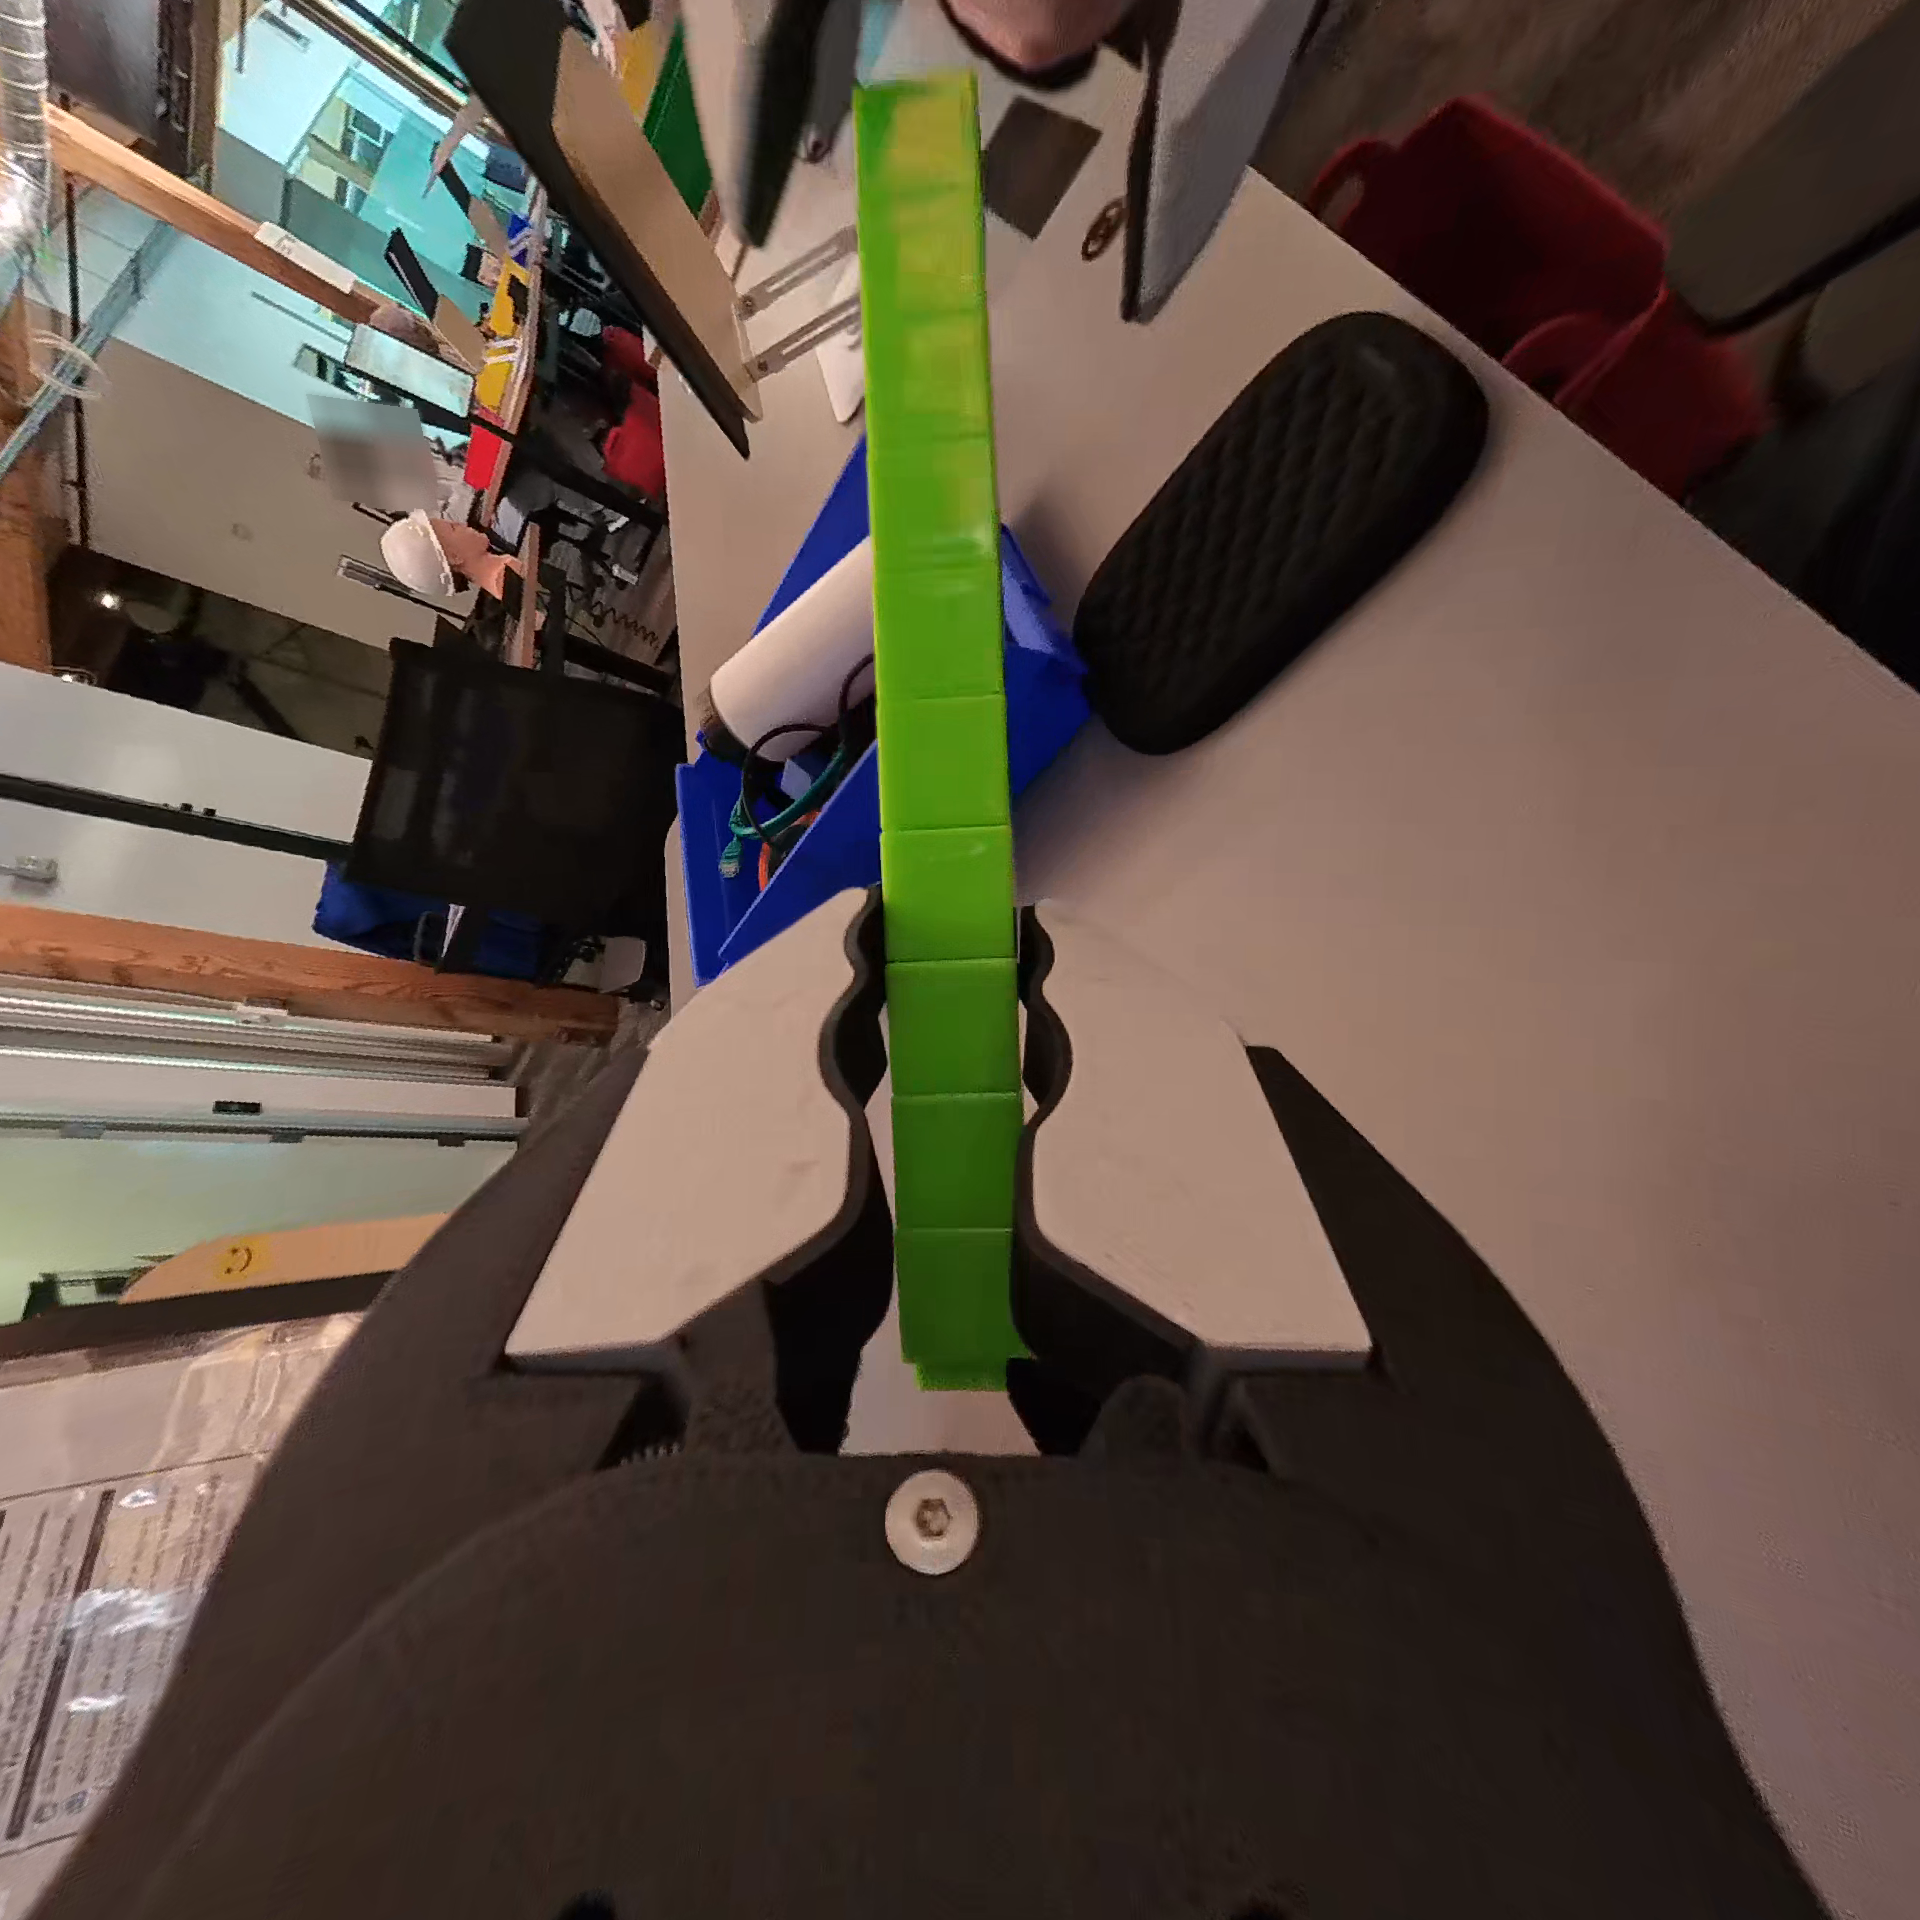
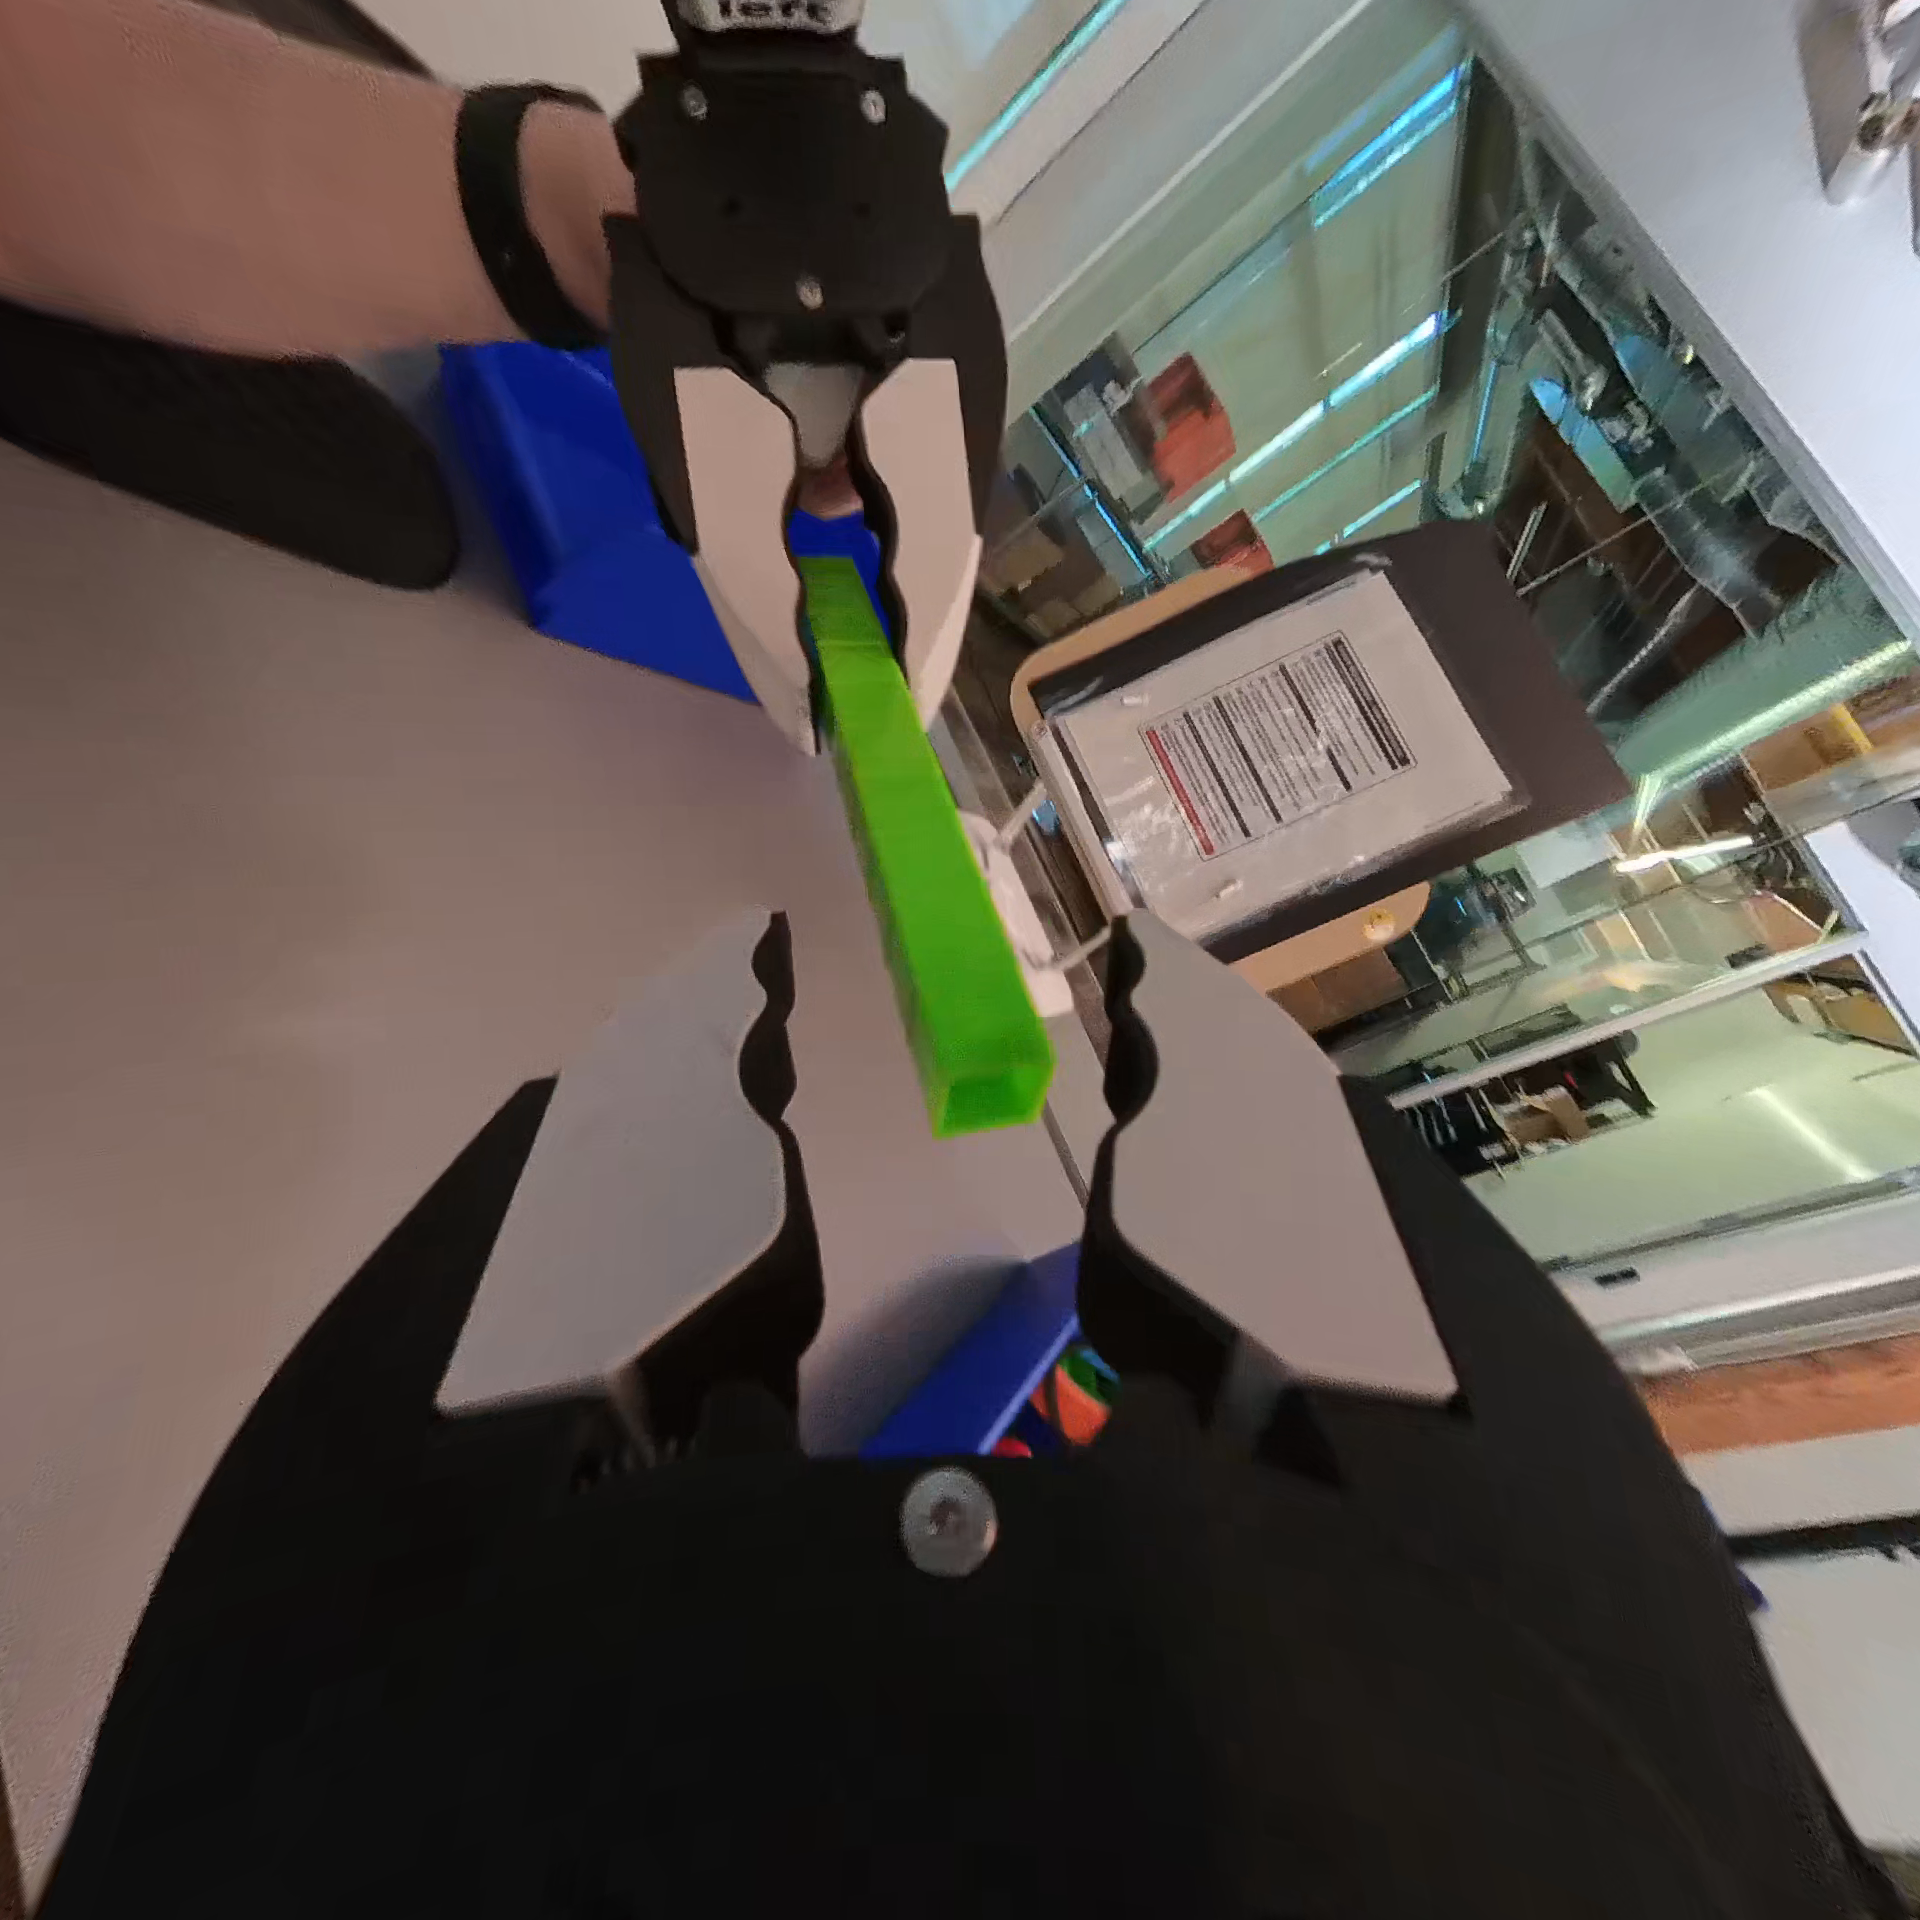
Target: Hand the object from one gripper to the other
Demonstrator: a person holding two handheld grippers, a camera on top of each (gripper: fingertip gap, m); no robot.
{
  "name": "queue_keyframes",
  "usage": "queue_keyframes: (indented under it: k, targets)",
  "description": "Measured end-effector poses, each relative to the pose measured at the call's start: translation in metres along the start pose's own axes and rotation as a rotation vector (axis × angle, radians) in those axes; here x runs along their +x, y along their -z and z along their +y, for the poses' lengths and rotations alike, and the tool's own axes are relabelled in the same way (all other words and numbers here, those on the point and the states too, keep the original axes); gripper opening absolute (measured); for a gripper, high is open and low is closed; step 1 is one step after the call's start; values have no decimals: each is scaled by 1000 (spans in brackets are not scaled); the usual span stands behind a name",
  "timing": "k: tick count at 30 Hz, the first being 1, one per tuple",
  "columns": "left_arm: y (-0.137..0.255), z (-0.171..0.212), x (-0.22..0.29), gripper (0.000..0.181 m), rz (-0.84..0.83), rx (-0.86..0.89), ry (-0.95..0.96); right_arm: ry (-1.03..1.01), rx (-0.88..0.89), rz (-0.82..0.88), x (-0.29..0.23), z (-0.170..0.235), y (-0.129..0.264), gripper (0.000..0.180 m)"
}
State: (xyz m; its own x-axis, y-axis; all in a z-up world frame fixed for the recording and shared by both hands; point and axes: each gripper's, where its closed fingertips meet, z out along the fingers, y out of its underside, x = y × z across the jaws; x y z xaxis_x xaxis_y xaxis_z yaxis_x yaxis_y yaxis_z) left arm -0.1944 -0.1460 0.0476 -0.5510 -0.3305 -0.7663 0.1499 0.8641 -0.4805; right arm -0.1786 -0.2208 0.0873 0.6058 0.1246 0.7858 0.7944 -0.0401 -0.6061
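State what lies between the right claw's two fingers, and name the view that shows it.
In the right wrist view, the free end of the green bar sits between the open right claw fingers, touching neither; the left claw grips its far end.

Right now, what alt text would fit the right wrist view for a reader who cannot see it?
The open right gripper faces the free end of a long green segmented bar, which lies between its fingers untouched. The left gripper opposite is shut on the bar's far end, above a grey table with a blue bin.
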Motion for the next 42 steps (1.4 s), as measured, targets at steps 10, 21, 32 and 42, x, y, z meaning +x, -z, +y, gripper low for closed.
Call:
queue_keyframes:
  k: [10,21,32,42]
  targets:
    - [-5,-7,10,22,31,18,-29,45,-85,-109,-12,17,-1,42]
    - [-3,-11,15,22,54,34,-35,10,-32,-160,-22,16,-4,23]
    - [46,-22,-80,77,-385,261,348,273,-98,344,27,-5,10,23]
    - [49,-63,-77,73,210,890,1141,186,211,891,56,-56,13,23]
